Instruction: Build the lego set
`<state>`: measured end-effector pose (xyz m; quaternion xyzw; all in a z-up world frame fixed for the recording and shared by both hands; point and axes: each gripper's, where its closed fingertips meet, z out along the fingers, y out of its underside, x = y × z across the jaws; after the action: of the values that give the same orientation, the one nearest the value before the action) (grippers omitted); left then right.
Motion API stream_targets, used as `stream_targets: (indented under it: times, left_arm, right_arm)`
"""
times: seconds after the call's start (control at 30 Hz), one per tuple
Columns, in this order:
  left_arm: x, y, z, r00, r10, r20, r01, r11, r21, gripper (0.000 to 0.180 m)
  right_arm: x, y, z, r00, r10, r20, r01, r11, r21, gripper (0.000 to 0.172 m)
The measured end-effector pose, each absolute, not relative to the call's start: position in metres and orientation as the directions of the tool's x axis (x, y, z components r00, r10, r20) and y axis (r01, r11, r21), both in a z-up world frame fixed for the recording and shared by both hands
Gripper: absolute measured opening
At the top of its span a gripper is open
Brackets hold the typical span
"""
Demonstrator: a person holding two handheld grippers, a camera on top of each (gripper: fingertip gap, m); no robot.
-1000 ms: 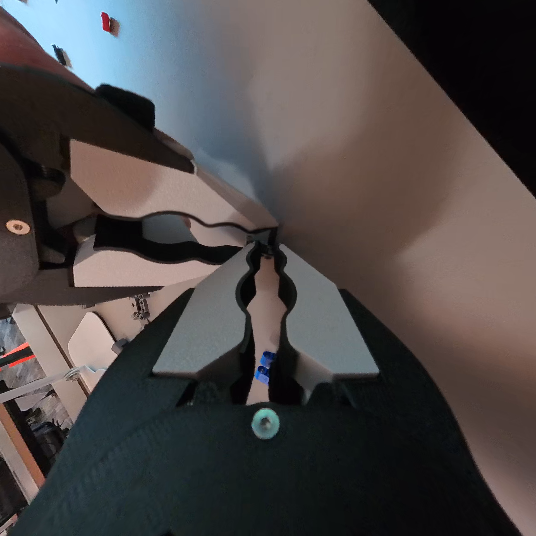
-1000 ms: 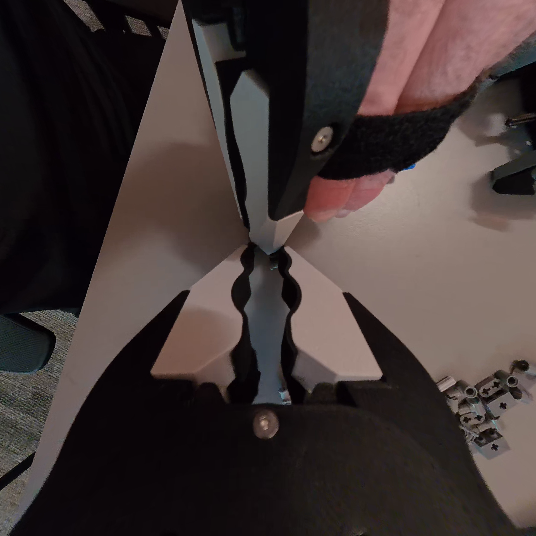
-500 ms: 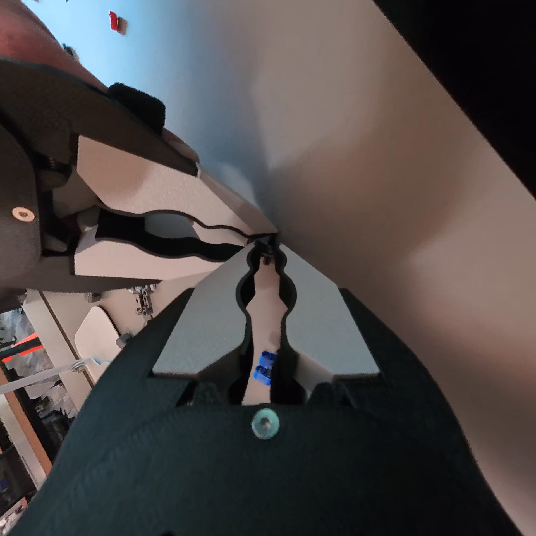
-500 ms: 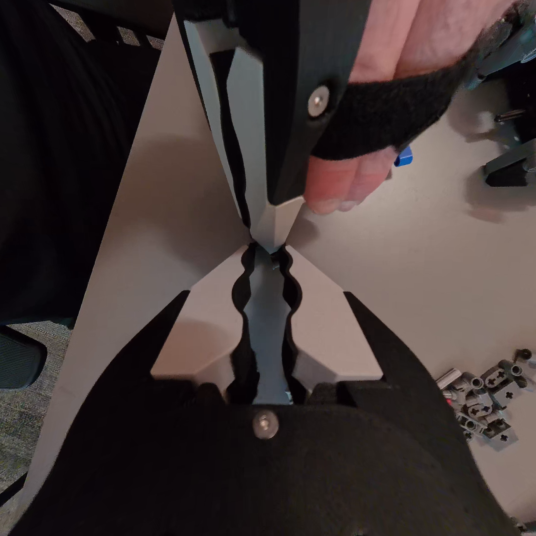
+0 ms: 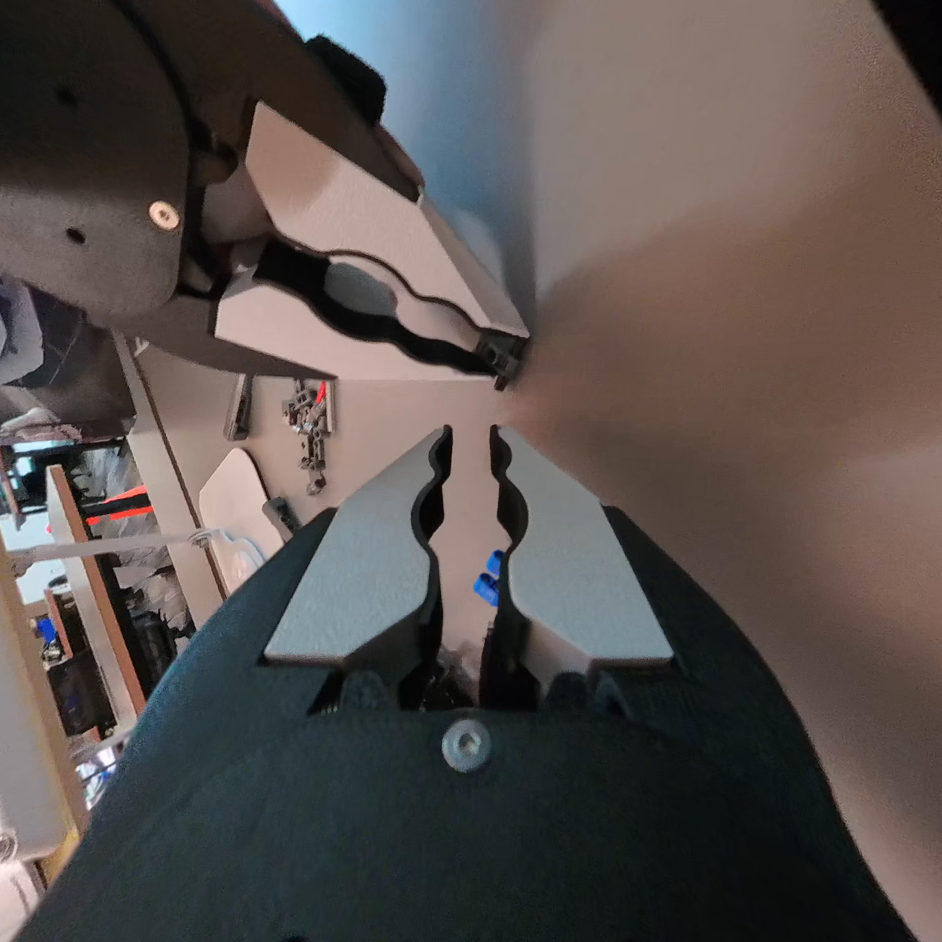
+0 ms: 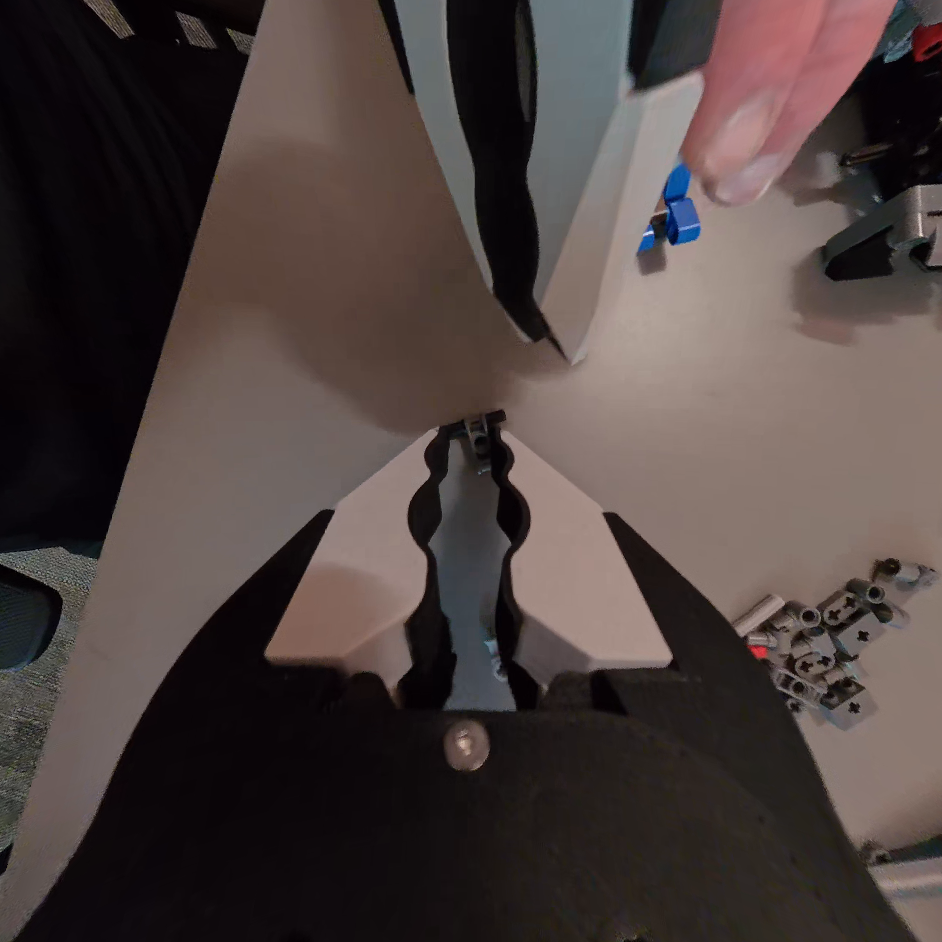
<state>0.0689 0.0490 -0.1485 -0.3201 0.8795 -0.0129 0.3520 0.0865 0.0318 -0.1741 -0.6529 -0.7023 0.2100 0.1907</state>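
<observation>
My right gripper (image 6: 471,433) is shut on a small grey connector piece with a black pin (image 6: 479,433), held just above the pale table (image 6: 713,408). In the left wrist view this gripper (image 5: 504,357) shows at the upper left with the dark piece (image 5: 497,354) pinched at its tip. My left gripper (image 5: 470,433) is open with nothing between its fingertips; only bare table shows in the gap. It stands a short way from the right gripper's tip. It also shows in the right wrist view (image 6: 553,346), above and to the right.
A pile of grey pieces (image 6: 815,657) lies at the right. Blue pieces (image 6: 675,219) lie farther off, also seen between my left fingers (image 5: 487,576). A dark grey part (image 6: 897,229) is at the far right. Dark pieces (image 5: 311,433) lie at the left. The table edge (image 6: 168,459) runs along the left. Left and right tips are no more than a few centimetres apart.
Both grippers' tips met at the small piece before. My left gripper has opened and drawn back from it. The piece stays in my right gripper.
</observation>
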Motion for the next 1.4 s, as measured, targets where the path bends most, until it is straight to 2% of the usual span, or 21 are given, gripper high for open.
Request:
stream_targets:
  times: [0.33, 0.67, 1.23, 1.4]
  left_arm:
    - [0.072, 0.092, -0.132, -0.388, -0.593, -0.706, -0.605, 0.741, -0.29, 0.009]
    - [0.071, 0.108, -0.126, -0.309, -0.601, -0.737, -0.611, 0.72, -0.331, 0.009]
    - [0.069, 0.105, -0.134, -0.34, -0.609, -0.717, -0.624, 0.717, -0.312, 0.008]
    - [0.071, 0.096, -0.129, -0.345, -0.601, -0.721, -0.619, 0.723, -0.307, 0.007]
  right_arm:
    - [0.099, 0.047, -0.174, -0.066, 0.998, -0.021, 0.867, 0.047, -0.497, 0.016]
    - [0.1, 0.054, -0.161, -0.036, 0.999, 0.025, 0.863, 0.044, -0.504, 0.039]
    - [0.129, 0.047, -0.146, 0.043, 0.994, 0.095, 0.858, 0.012, -0.513, 0.035]
    - [0.165, 0.046, -0.116, 0.156, 0.974, 0.165, 0.824, -0.036, -0.566, 0.033]
